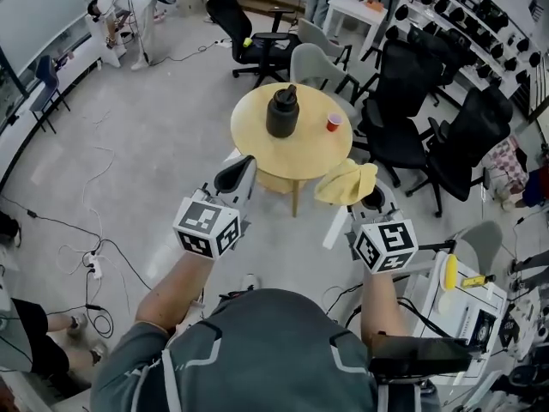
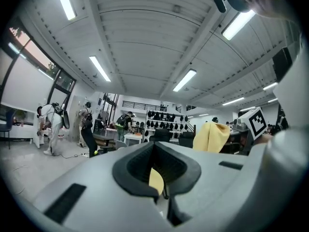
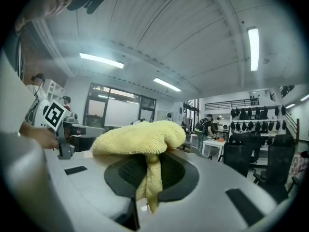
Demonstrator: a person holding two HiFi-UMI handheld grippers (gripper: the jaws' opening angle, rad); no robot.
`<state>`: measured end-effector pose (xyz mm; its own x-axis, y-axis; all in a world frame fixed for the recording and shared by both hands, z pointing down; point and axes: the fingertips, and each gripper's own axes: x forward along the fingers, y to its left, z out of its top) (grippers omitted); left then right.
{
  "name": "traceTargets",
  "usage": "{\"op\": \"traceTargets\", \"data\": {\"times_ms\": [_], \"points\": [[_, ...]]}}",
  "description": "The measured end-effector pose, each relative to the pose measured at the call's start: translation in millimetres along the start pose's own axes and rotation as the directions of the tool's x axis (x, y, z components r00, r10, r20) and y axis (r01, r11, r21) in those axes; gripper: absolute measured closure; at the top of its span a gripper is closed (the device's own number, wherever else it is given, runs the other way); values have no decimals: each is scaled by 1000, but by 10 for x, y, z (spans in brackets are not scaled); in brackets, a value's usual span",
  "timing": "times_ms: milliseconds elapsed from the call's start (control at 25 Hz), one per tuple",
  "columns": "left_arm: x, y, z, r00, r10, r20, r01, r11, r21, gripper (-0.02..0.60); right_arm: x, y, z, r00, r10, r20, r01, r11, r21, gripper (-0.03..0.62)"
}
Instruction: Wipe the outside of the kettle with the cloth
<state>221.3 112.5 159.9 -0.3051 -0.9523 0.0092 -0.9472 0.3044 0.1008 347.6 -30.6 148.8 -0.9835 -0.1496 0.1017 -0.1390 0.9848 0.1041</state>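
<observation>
None of the wiping is judged done: the cloth (image 3: 140,139) is pinched in the right claw (image 3: 145,187), the left claw (image 2: 161,185) is closed on nothing, and the kettle (image 1: 283,110) stands on the round bench (image 1: 257,148), well apart from both.

Black kettle (image 1: 282,112) stands upright on table (image 1: 257,148); right hand-held gripper (image 3: 150,178) pinches yellow cloth (image 3: 140,139).

Grey short-sleeved shirt (image 1: 257,350), light grey left gripper (image 1: 236,174) and right gripper (image 1: 375,200), black-and-white marker cubes (image 1: 207,227), dark fingers (image 2: 181,170)

Kettle (image 1: 282,114) on table (image 1: 257,157), cup (image 1: 334,123) just right
</observation>
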Motion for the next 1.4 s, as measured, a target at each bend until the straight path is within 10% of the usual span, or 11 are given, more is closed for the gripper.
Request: {"op": "traceTargets", "data": {"times_ms": [1400], "points": [[2868, 1516, -481, 981, 106, -160, -106, 994, 10, 571, 3068, -2029, -579, 988, 153, -35, -148, 983, 111, 531]]}}
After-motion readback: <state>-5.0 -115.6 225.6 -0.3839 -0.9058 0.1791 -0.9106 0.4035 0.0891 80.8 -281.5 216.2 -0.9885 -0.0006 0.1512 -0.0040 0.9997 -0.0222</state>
